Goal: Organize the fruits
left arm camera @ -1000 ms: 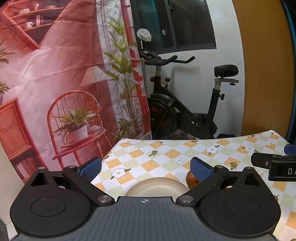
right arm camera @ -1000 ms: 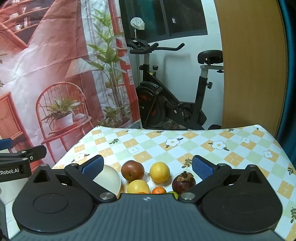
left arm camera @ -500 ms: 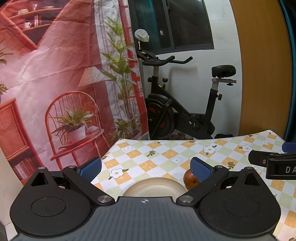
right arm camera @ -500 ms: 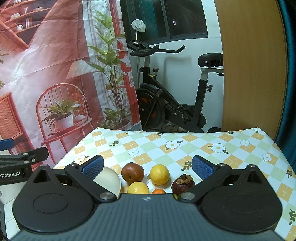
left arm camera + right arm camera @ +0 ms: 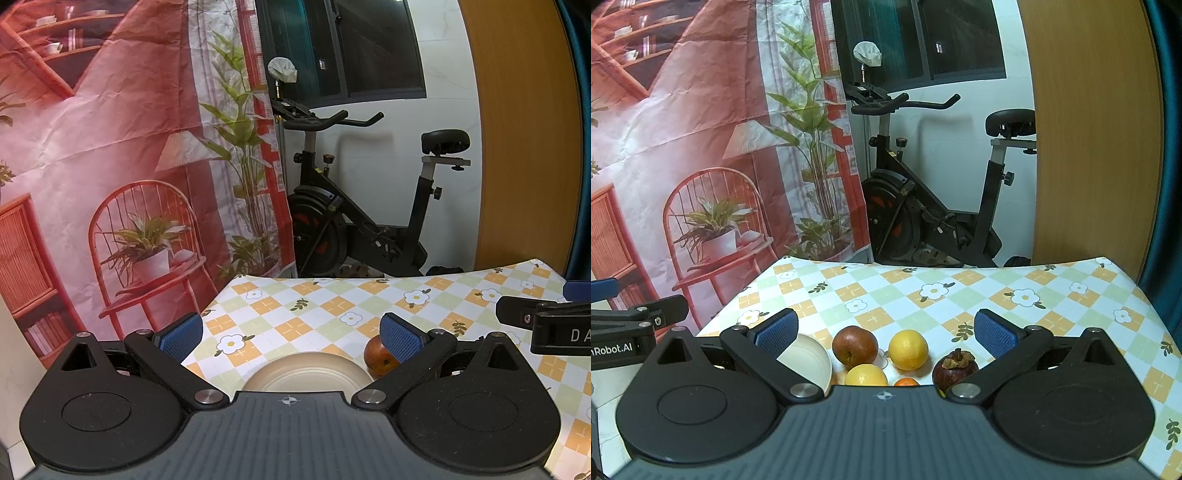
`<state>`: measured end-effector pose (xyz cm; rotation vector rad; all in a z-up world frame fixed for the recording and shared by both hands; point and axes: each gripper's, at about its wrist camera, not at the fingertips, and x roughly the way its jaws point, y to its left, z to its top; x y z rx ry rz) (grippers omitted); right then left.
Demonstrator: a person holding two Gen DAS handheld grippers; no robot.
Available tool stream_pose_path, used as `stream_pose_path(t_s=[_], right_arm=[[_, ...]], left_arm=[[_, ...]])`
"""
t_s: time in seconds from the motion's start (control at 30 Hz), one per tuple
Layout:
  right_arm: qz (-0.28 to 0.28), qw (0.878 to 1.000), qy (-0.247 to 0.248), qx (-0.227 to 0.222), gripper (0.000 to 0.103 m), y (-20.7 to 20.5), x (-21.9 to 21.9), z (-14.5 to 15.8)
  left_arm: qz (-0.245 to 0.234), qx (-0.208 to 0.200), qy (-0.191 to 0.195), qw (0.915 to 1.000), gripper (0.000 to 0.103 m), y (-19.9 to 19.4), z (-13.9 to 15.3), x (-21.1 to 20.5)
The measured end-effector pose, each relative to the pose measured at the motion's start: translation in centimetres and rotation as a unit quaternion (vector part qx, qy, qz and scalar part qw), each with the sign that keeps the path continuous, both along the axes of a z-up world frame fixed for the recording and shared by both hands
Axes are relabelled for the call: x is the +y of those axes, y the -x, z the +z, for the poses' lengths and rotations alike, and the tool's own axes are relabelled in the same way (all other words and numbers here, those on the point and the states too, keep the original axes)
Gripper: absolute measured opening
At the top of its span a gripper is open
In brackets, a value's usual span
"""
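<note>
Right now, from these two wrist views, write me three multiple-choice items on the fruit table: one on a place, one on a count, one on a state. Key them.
1. Where is the plate relative to the red apple in the right wrist view?
A. left of it
B. right of it
C. beyond it, at the far table edge

2. How many plain yellow round fruits show in the right wrist view?
A. none
B. two
C. four

3. How do the right tongs stand?
A. shut on the mangosteen
B. shut on nothing
C. open, holding nothing

Key: 1 A, the cream plate sits left of the apple. 2 B, one yellow fruit lies farther back and another nearer the camera, beside a small orange one. 3 C, both blue pads are wide apart and the mangosteen rests on the tablecloth.
</note>
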<state>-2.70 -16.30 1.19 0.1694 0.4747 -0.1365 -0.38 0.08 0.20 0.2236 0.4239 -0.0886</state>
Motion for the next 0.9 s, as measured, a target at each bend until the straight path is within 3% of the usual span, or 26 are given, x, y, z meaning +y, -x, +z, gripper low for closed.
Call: stream_pose_path(t_s=[0.9], right_arm=[[0.000,1.000,0.001,-0.001,0.103,0.10,-0.01,-0.09]], left_arm=[[0.000,0.001,0.002,1.0000,0.103,0.00,0.00,0.05]])
